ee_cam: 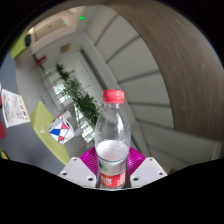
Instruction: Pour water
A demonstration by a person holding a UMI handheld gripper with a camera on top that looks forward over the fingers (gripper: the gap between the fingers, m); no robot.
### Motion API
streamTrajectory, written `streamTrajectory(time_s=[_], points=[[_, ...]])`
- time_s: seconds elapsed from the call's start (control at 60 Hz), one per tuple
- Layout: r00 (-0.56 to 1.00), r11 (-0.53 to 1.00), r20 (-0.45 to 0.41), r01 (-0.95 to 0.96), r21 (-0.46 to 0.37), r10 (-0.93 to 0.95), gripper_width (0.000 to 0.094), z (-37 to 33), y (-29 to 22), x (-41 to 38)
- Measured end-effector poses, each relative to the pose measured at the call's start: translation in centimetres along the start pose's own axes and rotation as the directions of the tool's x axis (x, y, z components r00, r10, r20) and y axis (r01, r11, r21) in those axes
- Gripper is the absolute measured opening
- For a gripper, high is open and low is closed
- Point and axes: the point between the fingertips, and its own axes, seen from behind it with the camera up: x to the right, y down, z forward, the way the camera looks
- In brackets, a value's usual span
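Note:
A clear plastic water bottle (pixel 112 135) with a red cap (pixel 114 96) and a red label (pixel 111 180) stands upright between my fingers. It is partly filled with water. My gripper (pixel 112 168) is shut on the bottle's lower body, with the magenta pads (pixel 88 160) pressed against both its sides. The bottle is lifted, with the room's floor and wall far behind it. No cup or other vessel shows in the gripper view.
A green potted plant (pixel 78 92) stands beyond the bottle to the left. A yellow-green table (pixel 40 128) with a colourful cube (pixel 60 130) and a printed sheet (pixel 12 106) lies at the left. Slanted white panels (pixel 150 70) fill the right.

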Motion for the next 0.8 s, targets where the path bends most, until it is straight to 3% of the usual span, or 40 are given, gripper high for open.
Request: streamTrajectory(time_s=[0.167,0.383,0.467,0.617,0.8], points=[[0.936,0.905,-0.022,0.346,0.247,-0.351,0.0332,0.5,-13.0,-8.7],[0.689,0.551,-0.136,0.669,0.500,-0.712,0.0330,-2.3,-23.0,-24.8],[0.582,0.399,-0.182,0.720,0.567,-0.792,0.0331,-3.7,-23.6,-30.7],[0.397,0.180,-0.240,0.770,0.613,-0.886,0.0328,-5.6,-22.5,-38.9],[0.358,0.141,-0.234,0.766,0.627,-0.904,0.0328,-6.5,-21.7,-41.8]])
